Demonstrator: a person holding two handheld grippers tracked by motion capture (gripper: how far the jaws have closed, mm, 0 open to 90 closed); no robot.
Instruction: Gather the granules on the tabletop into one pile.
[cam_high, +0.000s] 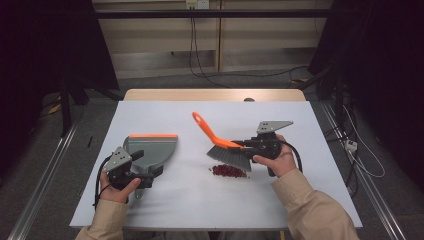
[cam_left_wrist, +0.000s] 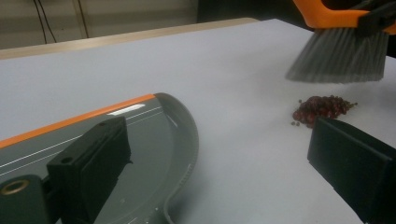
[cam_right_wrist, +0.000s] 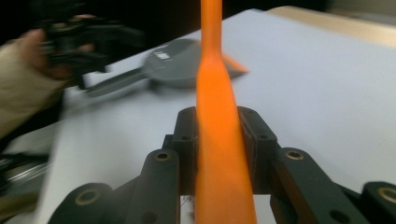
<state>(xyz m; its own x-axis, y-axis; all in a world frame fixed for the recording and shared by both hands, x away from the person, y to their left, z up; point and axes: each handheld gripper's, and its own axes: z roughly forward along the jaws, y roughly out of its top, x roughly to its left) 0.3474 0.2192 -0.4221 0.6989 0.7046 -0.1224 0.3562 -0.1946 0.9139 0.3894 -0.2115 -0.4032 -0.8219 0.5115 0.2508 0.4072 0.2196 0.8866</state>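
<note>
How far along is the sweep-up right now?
Done: the right gripper is clamped on the brush handle, and the brush is off the table. In hand: bristles hover just behind the red bits; the left gripper is at the dustpan, its jaws open. Left: the whole pile is unswept and apart from the pan.

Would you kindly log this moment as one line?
right gripper: shut on brush | left gripper: open by dustpan | beans: unswept
</note>
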